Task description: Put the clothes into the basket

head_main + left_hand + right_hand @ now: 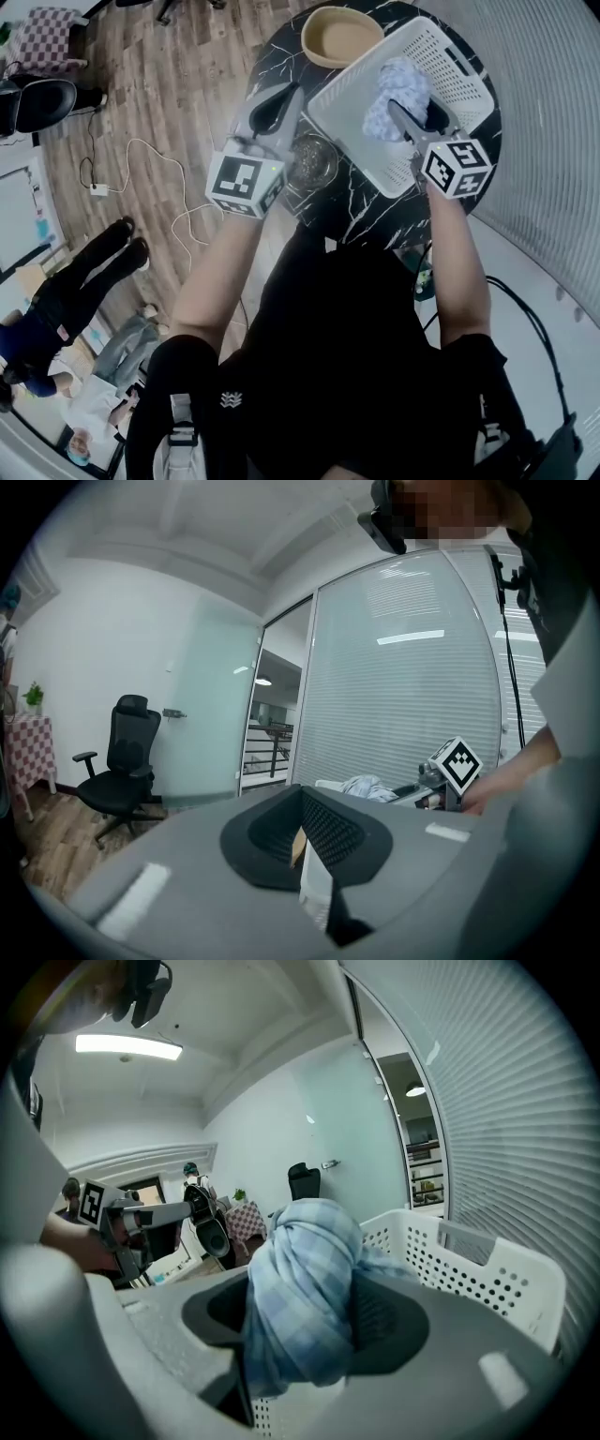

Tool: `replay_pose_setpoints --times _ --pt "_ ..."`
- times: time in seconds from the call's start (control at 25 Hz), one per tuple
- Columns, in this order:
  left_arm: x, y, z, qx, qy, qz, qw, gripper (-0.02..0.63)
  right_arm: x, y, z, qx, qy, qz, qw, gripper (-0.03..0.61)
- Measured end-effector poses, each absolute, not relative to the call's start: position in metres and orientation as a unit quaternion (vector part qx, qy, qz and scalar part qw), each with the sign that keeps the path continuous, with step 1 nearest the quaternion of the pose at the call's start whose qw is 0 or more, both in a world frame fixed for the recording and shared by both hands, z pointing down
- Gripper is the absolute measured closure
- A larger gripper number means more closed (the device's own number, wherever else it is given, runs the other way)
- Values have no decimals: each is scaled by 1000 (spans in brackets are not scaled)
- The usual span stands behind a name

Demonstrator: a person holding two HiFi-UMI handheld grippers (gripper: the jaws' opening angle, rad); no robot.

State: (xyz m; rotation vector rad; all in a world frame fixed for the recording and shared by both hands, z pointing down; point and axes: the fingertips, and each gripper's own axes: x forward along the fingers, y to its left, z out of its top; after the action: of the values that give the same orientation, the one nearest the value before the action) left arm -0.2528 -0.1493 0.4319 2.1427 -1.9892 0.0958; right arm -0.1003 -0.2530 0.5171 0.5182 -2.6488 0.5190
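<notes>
Over the far-right basket (pixel 343 118), right gripper (pixel 414 112) pinches the seemingly soft, light cloth (pixel 397 86) mid-bundle; left gripper (pixel 281 101) pressed together, empty.

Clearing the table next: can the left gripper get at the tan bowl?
Probably yes: the left gripper holds nothing, and only bare table lies between it and the tan bowl.

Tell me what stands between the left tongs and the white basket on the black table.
A clear glass vessel stands there on the black table, between the left tongs and the white basket. The head view shows it.
</notes>
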Motion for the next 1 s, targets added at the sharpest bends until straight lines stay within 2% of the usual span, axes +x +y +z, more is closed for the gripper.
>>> replay_pose_setpoints --times 0.16,0.64,1.0 --pt "-256 -148 437 725 -679 29 111 609 -100 -258 525 202 -941 159 219 296" --pt "-251 -147 430 729 -676 22 107 609 -99 -259 500 216 -949 127 191 282" --pt "-227 -158 400 746 -659 22 86 609 -70 -261 455 237 -957 113 125 282"
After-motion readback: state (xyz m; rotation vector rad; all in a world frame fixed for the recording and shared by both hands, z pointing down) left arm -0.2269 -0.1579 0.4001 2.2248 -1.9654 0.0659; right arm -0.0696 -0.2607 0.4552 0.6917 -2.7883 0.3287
